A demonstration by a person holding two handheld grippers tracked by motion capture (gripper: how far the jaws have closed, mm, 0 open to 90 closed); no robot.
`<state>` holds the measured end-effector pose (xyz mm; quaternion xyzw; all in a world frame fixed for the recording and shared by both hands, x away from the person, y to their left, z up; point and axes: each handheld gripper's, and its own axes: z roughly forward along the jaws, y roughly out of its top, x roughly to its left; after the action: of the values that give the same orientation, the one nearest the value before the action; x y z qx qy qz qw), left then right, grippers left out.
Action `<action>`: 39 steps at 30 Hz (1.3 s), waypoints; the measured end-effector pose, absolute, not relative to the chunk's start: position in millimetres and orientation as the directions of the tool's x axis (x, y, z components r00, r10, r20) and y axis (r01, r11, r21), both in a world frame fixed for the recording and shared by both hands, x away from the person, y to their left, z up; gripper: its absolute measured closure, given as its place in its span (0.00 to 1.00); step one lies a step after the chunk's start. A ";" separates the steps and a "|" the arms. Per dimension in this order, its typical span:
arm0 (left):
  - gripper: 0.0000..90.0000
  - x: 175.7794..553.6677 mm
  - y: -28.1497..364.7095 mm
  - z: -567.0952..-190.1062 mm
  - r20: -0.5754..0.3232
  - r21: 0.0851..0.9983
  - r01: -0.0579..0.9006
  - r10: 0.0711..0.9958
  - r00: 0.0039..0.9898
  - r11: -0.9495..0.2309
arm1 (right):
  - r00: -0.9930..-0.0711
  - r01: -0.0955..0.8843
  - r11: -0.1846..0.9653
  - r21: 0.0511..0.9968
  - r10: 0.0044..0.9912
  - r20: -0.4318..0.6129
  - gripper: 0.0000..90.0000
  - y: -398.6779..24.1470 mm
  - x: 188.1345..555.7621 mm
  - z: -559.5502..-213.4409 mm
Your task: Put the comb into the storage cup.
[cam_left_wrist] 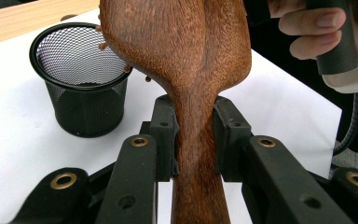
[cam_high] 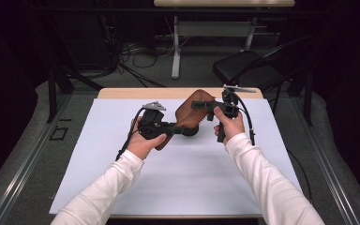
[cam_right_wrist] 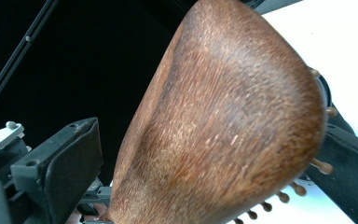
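Above the table [cam_high: 178, 187], the left gripper [cam_left_wrist: 193, 135] pinches the brush [cam_left_wrist: 186, 60] handle; the right gripper [cam_high: 206, 107], level, has jaws spread around its head.

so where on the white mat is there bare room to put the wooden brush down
The white mat is bare along its near half between the two sleeves, and on its left side. It is crowded at the far middle, where both claws meet the wooden brush, with the mesh cup close by.

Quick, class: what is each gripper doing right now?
Left gripper: closed on the handle of the wooden hairbrush.
Right gripper: jaws either side of the brush head; grip cannot be told.
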<state>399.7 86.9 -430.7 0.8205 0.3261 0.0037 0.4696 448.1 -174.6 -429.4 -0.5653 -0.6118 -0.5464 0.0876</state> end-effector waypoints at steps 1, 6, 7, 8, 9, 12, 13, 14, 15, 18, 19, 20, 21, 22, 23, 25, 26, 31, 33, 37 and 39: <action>0.81 399.7 86.6 -430.7 -0.303 0.775 0.532 0.537 0.787 -0.342 | -0.348 0.788 -0.233 0.569 0.594 0.725 0.01 -174.5 448.5 -429.8; 0.81 399.7 85.9 -430.9 -0.301 0.771 0.532 0.537 0.788 -0.349 | -0.345 0.791 -0.242 0.562 0.582 0.736 0.01 -173.5 449.6 -430.7; 0.81 399.7 85.5 -431.3 -0.300 0.770 0.533 0.537 0.788 -0.351 | -0.346 0.791 -0.242 0.561 0.580 0.738 0.02 -173.3 449.7 -430.8; 0.81 399.6 85.2 -431.5 -0.299 0.771 0.532 0.538 0.788 -0.351 | -0.346 0.792 -0.244 0.560 0.576 0.741 0.02 -173.1 449.8 -431.1; 0.81 399.6 84.7 -432.0 -0.302 0.771 0.533 0.537 0.788 -0.348 | -0.345 0.794 -0.245 0.557 0.573 0.744 0.02 -173.0 449.8 -431.0; 0.81 399.3 83.4 -432.5 -0.301 0.768 0.532 0.533 0.791 -0.356 | -0.347 0.793 -0.250 0.555 0.563 0.750 0.02 -172.7 449.7 -430.7; 0.81 399.2 83.1 -432.7 -0.300 0.768 0.532 0.533 0.791 -0.358 | -0.352 0.790 -0.252 0.558 0.559 0.751 0.02 -172.7 449.7 -430.7; 0.81 399.2 82.8 -432.9 -0.299 0.767 0.531 0.532 0.792 -0.360 | -0.352 0.790 -0.252 0.558 0.558 0.751 0.02 -172.6 449.6 -430.5; 0.81 399.2 82.7 -433.0 -0.299 0.767 0.531 0.532 0.792 -0.360 | -0.353 0.791 -0.253 0.557 0.556 0.753 0.03 -172.5 449.4 -430.2; 0.81 399.6 82.7 -433.3 -0.302 0.767 0.532 0.531 0.792 -0.358 | -0.352 0.791 -0.255 0.556 0.554 0.755 0.03 -172.8 449.2 -429.9; 0.81 399.8 82.8 -433.6 -0.302 0.768 0.532 0.531 0.792 -0.357 | -0.351 0.791 -0.257 0.555 0.552 0.756 0.03 -172.9 449.2 -429.9; 0.81 400.0 82.7 -433.8 -0.301 0.767 0.532 0.530 0.793 -0.359 | -0.349 0.792 -0.259 0.552 0.550 0.759 0.04 -173.2 449.2 -429.8; 0.81 400.0 82.7 -433.9 -0.302 0.767 0.533 0.530 0.792 -0.359 | -0.349 0.792 -0.261 0.552 0.549 0.760 0.04 -173.7 449.6 -430.0; 0.81 400.1 82.7 -434.1 -0.302 0.766 0.533 0.530 0.792 -0.360 | -0.347 0.793 -0.263 0.550 0.548 0.761 0.05 -173.8 449.6 -430.0; 0.81 400.2 82.7 -434.3 -0.301 0.766 0.533 0.531 0.792 -0.360 | -0.346 0.793 -0.263 0.550 0.548 0.761 0.05 -174.1 449.8 -430.1; 0.81 400.4 83.0 -435.2 -0.303 0.766 0.534 0.531 0.791 -0.359 | -0.344 0.793 -0.266 0.548 0.547 0.763 0.06 -174.5 449.8 -430.3; 0.81 400.5 83.2 -436.1 -0.310 0.766 0.538 0.530 0.789 -0.353 | -0.343 0.792 -0.267 0.548 0.548 0.763 0.07 -174.6 449.8 -430.2; 0.81 401.0 84.3 -439.7 -0.313 0.761 0.544 0.534 0.785 -0.353 | -0.346 0.789 -0.265 0.554 0.554 0.757 0.12 -175.1 449.5 -430.4; 0.81 401.1 84.5 -439.9 -0.313 0.759 0.545 0.534 0.785 -0.356 | -0.343 0.789 -0.264 0.555 0.560 0.754 0.14 -175.0 449.5 -431.0; 0.81 401.1 84.7 -440.9 -0.312 0.759 0.545 0.535 0.785 -0.357 | -0.338 0.790 -0.267 0.552 0.561 0.755 0.16 -175.6 449.8 -432.0; 0.81 401.2 84.9 -441.2 -0.313 0.759 0.545 0.535 0.784 -0.356 | -0.335 0.790 -0.268 0.551 0.563 0.755 0.18 -175.7 450.0 -432.3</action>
<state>401.2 84.9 -441.2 0.8233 0.3282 -0.0054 0.4631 450.0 -175.7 -432.3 -0.5676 -0.5962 -0.5586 0.1014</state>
